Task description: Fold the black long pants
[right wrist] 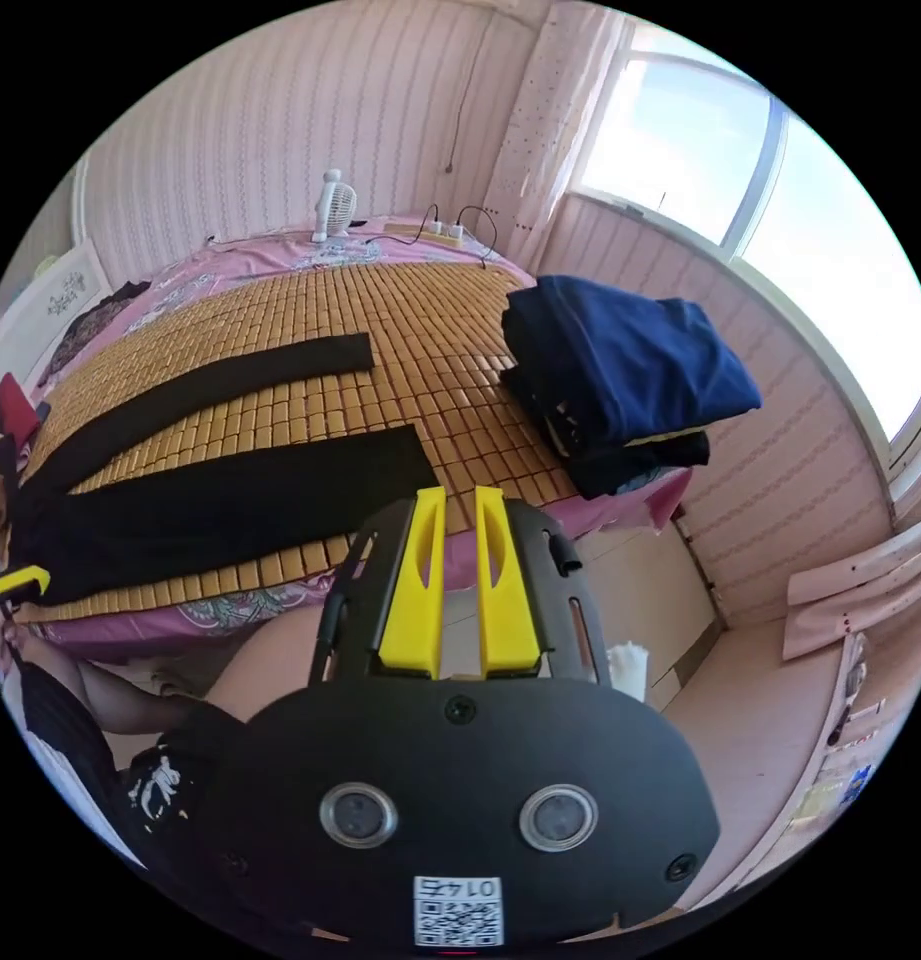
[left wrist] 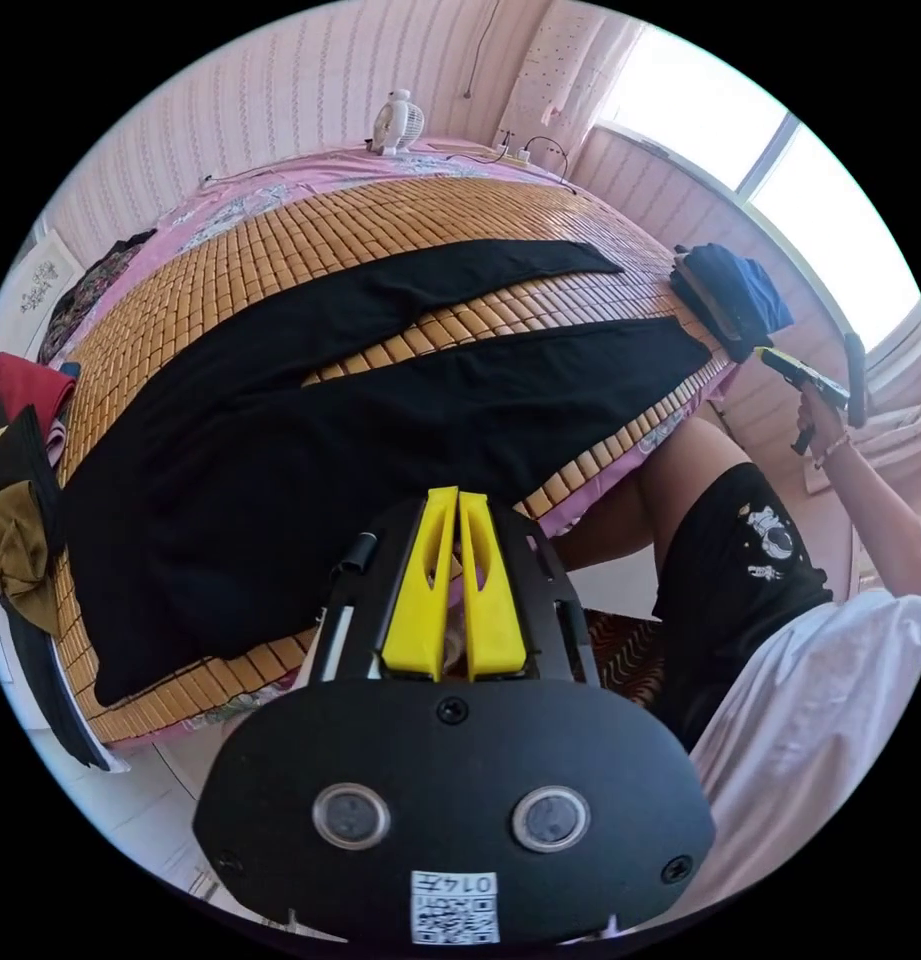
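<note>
The black long pants (left wrist: 310,420) lie spread flat on the bamboo mat (left wrist: 380,215) that covers the bed, waistband toward the pile of clothes at one end, two legs splayed apart in a narrow V with a strip of mat showing between them. That layout reads as a setup: laid open and smooth so one leg can be brought over the other. No fold is made yet, by the look of it.

The left gripper (left wrist: 458,500) hovers off the bed's near edge, above the waist end, jaws nearly together with nothing between them. The right gripper (right wrist: 460,495) hangs beside the leg ends (right wrist: 380,460), also off the edge, jaws a little apart and holding nothing. One gripper at each end suggests the person means to take the garment at both ends at once.

The count: one pair of pants, two legs, two grippers. One stack of folded clothes (right wrist: 620,390), dark blue on top, sits at the mat's corner, probably finished work parked clear. One loose heap of clothes (left wrist: 20,500) waits past the waistband. One small white fan (right wrist: 332,205) stands at the far side.
</note>
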A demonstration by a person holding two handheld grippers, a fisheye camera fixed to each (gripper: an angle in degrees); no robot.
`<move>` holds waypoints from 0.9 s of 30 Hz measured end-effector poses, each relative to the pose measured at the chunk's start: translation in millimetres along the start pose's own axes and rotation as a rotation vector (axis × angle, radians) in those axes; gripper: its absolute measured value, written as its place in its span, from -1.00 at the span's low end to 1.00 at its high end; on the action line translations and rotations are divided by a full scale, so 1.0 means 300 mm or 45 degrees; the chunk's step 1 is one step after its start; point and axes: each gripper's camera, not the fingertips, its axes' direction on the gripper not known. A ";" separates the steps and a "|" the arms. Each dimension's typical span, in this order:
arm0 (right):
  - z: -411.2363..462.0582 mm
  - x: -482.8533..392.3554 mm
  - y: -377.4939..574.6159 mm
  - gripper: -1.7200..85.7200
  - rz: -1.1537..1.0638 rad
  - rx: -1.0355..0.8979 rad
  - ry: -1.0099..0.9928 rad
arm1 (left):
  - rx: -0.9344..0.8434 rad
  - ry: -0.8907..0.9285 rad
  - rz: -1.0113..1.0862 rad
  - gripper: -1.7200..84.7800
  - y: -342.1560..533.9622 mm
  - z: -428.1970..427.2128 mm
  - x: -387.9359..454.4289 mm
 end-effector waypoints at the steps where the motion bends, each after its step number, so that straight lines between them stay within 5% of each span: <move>1: -0.053 -0.028 0.048 -0.85 -0.027 0.056 0.047 | 0.050 0.012 -0.018 -0.98 0.033 -0.026 0.004; 14: -0.276 -0.217 0.300 -0.98 -0.054 0.156 -0.422 | 0.489 -0.325 -0.126 -0.98 0.514 -0.198 0.099; 27: -0.312 -0.246 0.417 -0.97 -0.129 0.088 -0.572 | 0.657 -0.234 -0.174 -0.98 0.736 -0.255 0.120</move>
